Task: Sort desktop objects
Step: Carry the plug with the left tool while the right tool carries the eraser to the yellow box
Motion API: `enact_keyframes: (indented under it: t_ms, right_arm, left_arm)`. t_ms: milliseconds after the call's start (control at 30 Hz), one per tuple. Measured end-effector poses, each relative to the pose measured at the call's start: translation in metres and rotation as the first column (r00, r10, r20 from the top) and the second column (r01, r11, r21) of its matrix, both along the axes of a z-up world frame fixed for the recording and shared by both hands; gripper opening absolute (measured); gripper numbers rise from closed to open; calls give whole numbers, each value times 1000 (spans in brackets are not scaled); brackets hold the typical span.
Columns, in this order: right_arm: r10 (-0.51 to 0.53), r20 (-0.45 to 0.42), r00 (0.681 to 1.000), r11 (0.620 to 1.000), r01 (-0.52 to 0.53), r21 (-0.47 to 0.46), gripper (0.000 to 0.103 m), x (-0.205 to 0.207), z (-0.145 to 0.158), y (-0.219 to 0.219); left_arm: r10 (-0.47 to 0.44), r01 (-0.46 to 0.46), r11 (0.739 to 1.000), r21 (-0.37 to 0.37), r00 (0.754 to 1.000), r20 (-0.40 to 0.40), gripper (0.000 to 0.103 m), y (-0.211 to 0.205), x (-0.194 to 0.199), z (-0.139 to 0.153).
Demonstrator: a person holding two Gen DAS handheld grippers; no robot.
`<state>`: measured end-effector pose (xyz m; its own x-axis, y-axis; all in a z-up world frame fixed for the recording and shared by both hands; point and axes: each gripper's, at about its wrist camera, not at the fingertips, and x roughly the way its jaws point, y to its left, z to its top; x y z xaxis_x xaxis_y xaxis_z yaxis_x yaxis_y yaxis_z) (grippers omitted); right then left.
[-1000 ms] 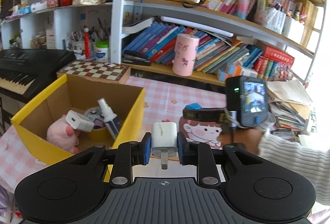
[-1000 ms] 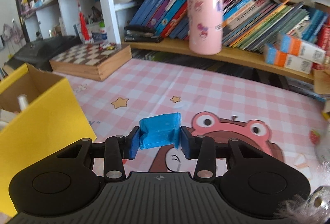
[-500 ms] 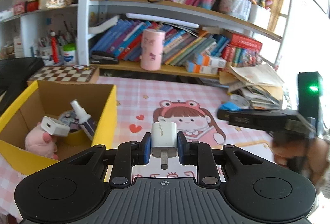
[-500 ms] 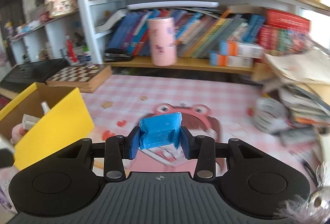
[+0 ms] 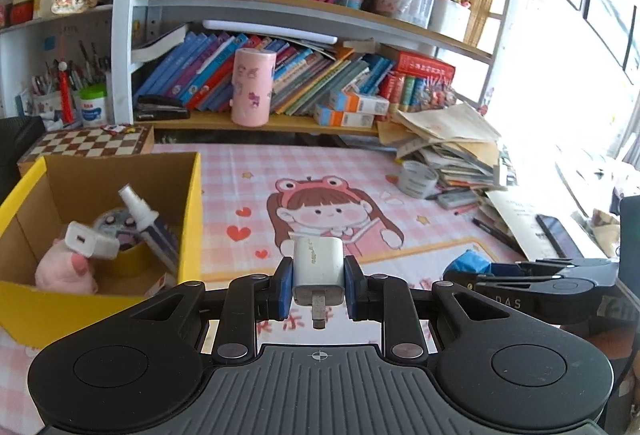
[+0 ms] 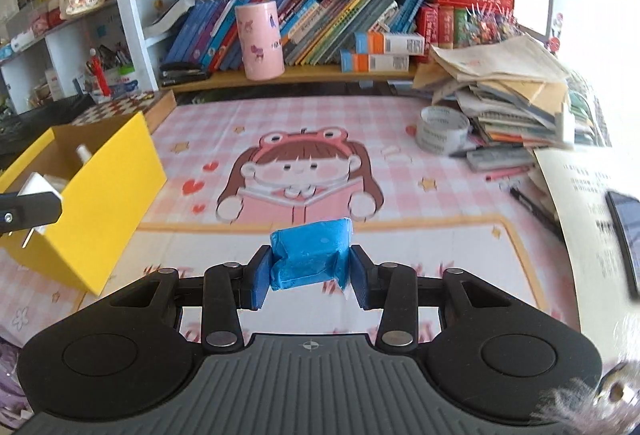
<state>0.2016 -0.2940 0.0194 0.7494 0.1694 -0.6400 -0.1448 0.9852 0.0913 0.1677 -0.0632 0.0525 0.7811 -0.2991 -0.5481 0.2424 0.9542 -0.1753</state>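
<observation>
My left gripper [image 5: 319,289] is shut on a white charger plug [image 5: 319,267], held above the pink mat's front part, right of the yellow box [image 5: 192,203]. The box holds a pink plush [image 5: 64,271], a spray bottle [image 5: 146,219], another white charger [image 5: 90,241] and a round tin. My right gripper [image 6: 308,277] is shut on a crumpled blue packet [image 6: 310,255] above the mat's front. It also shows at the right in the left wrist view [image 5: 468,263]. In the right wrist view the yellow box [image 6: 108,187] is at the left.
A roll of tape [image 5: 418,179], pens [image 5: 492,233] and a pile of papers and books [image 5: 448,139] lie at the right. A phone [image 6: 624,231] lies far right. A chessboard box [image 5: 90,141] and a pink cylinder [image 5: 252,87] stand by the bookshelf behind.
Both grippers have pulled back and turned right, away from the yellow box, each still holding its object. The right gripper now sits low at the right of the left view.
</observation>
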Motion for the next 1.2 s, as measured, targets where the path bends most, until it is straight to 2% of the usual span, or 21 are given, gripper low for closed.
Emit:
enact_keyframes:
  t_ms: [300,533,967,1200]
  right_arm:
    - [7,-29,1000,1000,-8,-16,37,-48,2,39]
    - [-1,-57,998,1000,0,-8,37,-80,-3,66]
    - [97,-110,989,995,-95,27,37,-125,-16,134]
    - [185,-88,979,983,-184,20,37,-136,-11,167]
  left_arm:
    - [-15,14,1000,-18,998,-57,24,36,-34,-12]
    - [-25,25,1000,3,997,-74,24,61,-62,-21]
    - [7,-2,999,48,994,-109,24,110,-108,-29]
    - [57,-53,998,39,994,-97,24,133,-125,-27]
